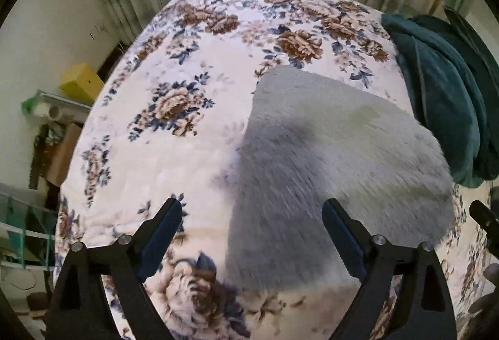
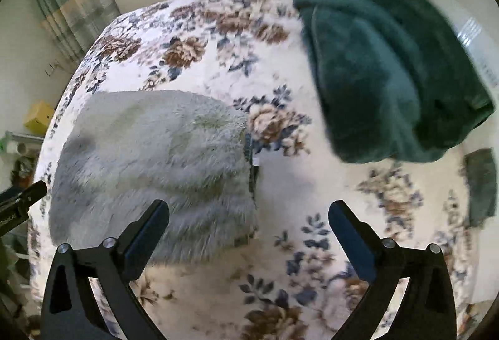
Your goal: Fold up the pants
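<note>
Open bedspread [image 2: 280,153] between grey pants [image 2: 149,159] and, seemingly, green blanket [image 2: 380,75].

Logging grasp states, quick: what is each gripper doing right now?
Left gripper: open, holding nothing, above the grey fleece pants.
Right gripper: open, holding nothing, over the pants' edge and the floral bedspread.

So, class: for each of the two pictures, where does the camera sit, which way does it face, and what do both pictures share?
Left wrist: sits on the left hand-held gripper, looking forward and down at the grey fluffy pants on the floral bedspread; its two open fingers show.
Right wrist: sits on the right hand-held gripper, facing the same bed; open fingers show, pants lower left.
Shared: pants, bedspread, dark green garment, curtains.
</note>
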A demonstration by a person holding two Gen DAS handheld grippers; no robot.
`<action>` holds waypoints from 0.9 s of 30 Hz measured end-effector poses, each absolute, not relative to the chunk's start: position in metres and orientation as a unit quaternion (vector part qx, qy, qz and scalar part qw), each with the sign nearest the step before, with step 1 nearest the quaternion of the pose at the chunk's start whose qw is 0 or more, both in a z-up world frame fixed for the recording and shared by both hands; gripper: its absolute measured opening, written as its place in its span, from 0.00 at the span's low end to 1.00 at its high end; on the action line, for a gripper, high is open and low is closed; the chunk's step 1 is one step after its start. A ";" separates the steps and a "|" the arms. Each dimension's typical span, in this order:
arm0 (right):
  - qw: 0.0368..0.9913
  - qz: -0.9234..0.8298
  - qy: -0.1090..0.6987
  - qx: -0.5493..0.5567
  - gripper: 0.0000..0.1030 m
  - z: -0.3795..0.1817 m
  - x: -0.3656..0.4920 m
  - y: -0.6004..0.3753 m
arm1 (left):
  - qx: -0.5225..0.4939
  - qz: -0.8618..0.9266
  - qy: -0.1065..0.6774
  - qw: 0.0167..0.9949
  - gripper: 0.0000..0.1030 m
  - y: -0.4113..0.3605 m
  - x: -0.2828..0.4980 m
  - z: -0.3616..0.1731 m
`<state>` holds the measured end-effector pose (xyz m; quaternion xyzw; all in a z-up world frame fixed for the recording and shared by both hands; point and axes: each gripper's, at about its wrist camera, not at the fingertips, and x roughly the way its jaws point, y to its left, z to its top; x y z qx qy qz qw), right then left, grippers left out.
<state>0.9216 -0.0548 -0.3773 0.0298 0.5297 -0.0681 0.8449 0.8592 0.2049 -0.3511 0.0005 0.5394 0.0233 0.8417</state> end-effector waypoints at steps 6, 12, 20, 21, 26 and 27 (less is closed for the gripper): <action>0.863 -0.080 0.499 0.010 1.00 -0.305 0.844 -0.040 | 0.007 0.033 0.507 0.861 0.89 0.193 0.807 -0.302; 0.881 -0.077 0.466 0.014 1.00 -0.236 0.760 -0.033 | 0.007 0.027 0.466 0.884 0.89 0.188 0.742 -0.241; 0.905 -0.060 0.420 0.016 1.00 -0.151 0.636 -0.036 | 0.004 0.031 0.426 0.904 0.89 0.186 0.640 -0.175; 0.908 -0.058 0.415 0.014 1.00 -0.143 0.624 -0.037 | 0.002 0.030 0.422 0.906 0.89 0.185 0.631 -0.170; 0.922 -0.045 0.384 0.009 1.00 -0.094 0.543 -0.040 | 0.000 0.040 0.392 0.919 0.89 0.181 0.569 -0.133; 0.923 -0.042 0.382 0.009 1.00 -0.086 0.531 -0.041 | 0.001 0.041 0.387 0.921 0.89 0.179 0.561 -0.129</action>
